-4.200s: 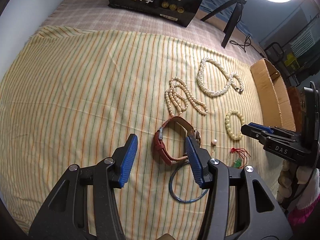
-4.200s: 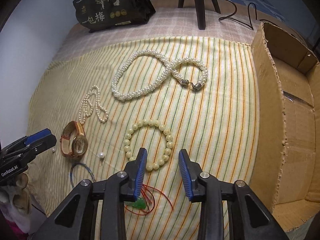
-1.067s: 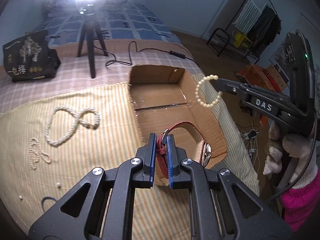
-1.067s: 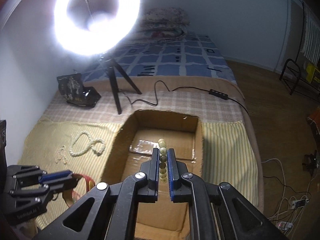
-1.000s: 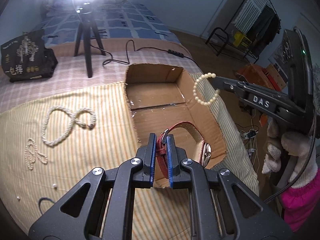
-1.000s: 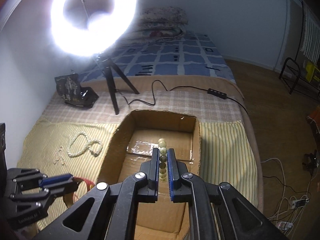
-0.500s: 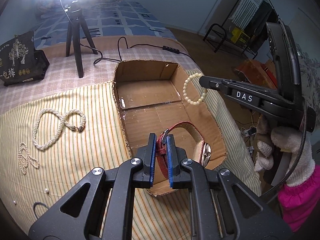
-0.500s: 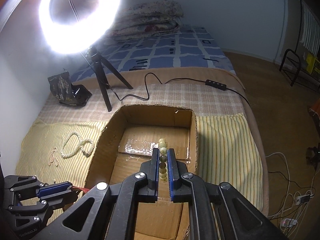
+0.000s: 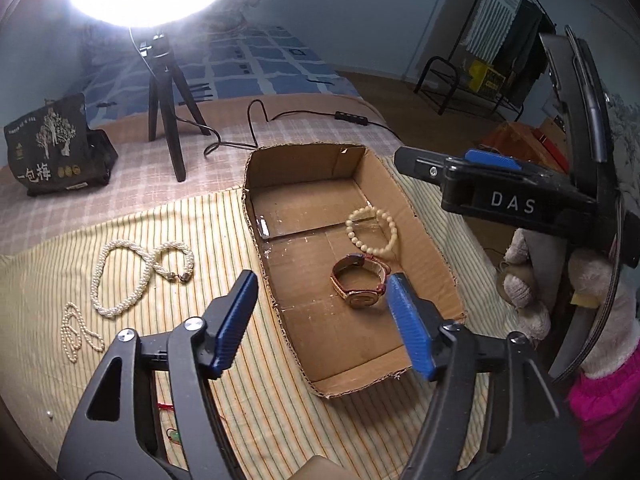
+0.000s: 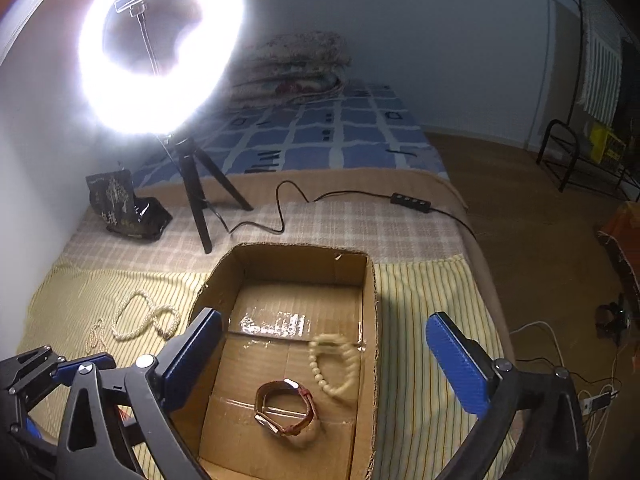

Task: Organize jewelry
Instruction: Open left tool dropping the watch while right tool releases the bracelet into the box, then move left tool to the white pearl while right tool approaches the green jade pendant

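Jewelry sorting is partly done: red-strapped watch [image 9: 362, 282] and cream bead bracelet [image 9: 372, 230] lie centre-frame in the brown cardboard box [image 9: 436, 256]; both grippers, left gripper [image 9: 324, 320] and right gripper [image 10: 324, 356], have just been opening and are empty; white pearl necklaces [image 9: 136, 270] remain at left.

A: Any lettering you can read?
B: "DAS", in pale capitals, on the black body of the right hand-held gripper [image 9: 436, 160].
A: And the black bag [image 9: 52, 152] on the bed?
B: White characters, "一包梅", beneath a tree drawing. The small print under that is too tiny to read.
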Action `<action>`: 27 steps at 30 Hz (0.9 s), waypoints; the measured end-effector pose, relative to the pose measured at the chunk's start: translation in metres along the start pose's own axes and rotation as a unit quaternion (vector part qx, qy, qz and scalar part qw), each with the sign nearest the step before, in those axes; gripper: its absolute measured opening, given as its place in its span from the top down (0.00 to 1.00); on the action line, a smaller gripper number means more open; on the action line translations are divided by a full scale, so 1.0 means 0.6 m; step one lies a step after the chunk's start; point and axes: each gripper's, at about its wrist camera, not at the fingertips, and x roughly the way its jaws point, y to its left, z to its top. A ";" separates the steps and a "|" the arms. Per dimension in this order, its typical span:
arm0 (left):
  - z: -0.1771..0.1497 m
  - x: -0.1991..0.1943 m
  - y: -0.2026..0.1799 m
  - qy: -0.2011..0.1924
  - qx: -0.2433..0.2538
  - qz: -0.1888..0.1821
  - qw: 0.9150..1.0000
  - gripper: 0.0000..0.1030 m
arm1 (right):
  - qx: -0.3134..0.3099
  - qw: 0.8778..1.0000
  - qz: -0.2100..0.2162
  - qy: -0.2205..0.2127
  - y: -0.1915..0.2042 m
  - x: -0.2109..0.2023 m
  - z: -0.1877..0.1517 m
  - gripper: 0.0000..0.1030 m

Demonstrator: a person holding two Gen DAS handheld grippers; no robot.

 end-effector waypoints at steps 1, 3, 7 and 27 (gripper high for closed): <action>0.000 -0.002 -0.001 -0.002 0.002 0.002 1.000 0.31 | 0.000 1.000 0.000 0.000 0.000 0.000 0.000 0.00; 0.000 -0.005 -0.001 -0.004 0.004 0.003 1.000 0.31 | 0.001 1.000 -0.002 0.000 0.003 -0.002 0.001 0.00; 0.000 -0.013 0.000 -0.007 0.004 0.003 1.000 0.31 | -0.005 1.000 -0.006 0.000 0.012 -0.008 0.000 0.00; -0.017 -0.129 0.017 -0.054 0.017 0.025 0.998 0.30 | -0.024 0.999 -0.018 -0.031 0.069 -0.109 -0.002 0.00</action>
